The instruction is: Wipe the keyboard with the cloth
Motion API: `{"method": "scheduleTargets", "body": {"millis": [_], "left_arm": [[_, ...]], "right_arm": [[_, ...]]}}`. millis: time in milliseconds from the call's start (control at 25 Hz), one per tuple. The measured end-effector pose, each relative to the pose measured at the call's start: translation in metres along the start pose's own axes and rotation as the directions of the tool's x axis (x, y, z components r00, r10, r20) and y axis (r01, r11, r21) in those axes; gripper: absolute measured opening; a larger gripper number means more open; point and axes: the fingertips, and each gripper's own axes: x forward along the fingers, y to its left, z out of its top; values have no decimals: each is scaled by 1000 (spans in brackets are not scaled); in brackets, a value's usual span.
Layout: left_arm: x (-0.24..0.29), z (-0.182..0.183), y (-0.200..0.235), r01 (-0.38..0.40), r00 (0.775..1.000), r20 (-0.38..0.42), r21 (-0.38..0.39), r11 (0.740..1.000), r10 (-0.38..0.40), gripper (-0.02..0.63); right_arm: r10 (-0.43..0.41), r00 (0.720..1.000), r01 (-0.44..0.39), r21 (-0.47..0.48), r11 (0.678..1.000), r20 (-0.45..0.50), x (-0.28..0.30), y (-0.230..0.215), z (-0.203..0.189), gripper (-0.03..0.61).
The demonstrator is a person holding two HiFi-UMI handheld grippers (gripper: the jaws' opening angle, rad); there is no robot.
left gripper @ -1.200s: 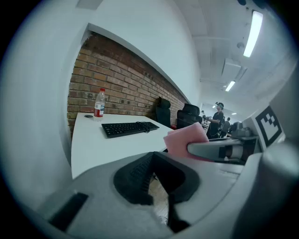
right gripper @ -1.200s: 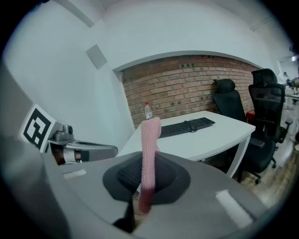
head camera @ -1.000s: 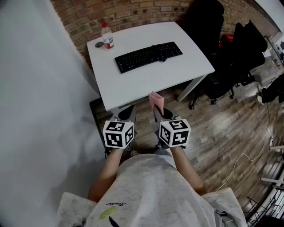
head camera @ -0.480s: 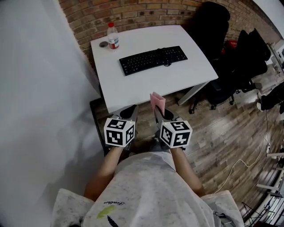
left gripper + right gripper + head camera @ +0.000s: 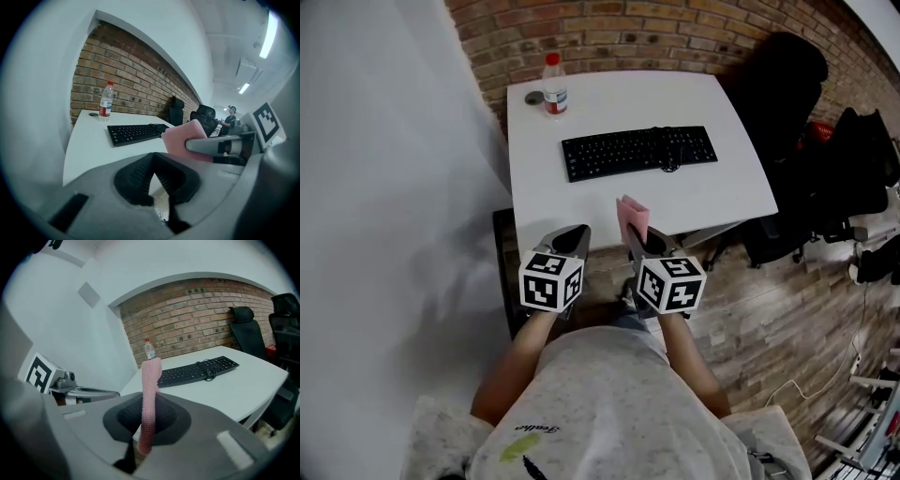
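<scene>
Pink cloth (image 5: 632, 216) is clamped upright in the right tool (image 5: 639, 240), held at the near edge of the white desk (image 5: 581, 202). The left tool (image 5: 571, 238) is carried beside it, its jaws seemingly closed on nothing. The black keyboard (image 5: 637, 152) is laid mid-desk, apart from the cloth.

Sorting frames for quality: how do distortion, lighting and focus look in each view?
Head view: sharp, evenly lit, wide-angle bend in the brick wall. Left gripper view: strong fisheye with dark corners, ceiling lights blown out. Right gripper view: same fisheye arches that wall; cloth and keyboard both fairly sharp.
</scene>
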Motion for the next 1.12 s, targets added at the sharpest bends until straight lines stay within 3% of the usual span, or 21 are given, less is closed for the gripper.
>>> {"method": "scheduleTargets", "body": {"millis": [440, 840, 1120], "left_arm": [[84, 39, 27, -149, 989, 4, -95, 984, 150, -3], [126, 61, 43, -304, 950, 13, -197, 932, 312, -3], [113, 60, 65, -397, 915, -23, -227, 889, 402, -4]], "right_arm": [[173, 981, -175, -14, 984, -89, 75, -65, 46, 23], [377, 914, -375, 39, 926, -151, 131, -85, 82, 23], [463, 869, -453, 97, 886, -172, 165, -67, 88, 25]]}}
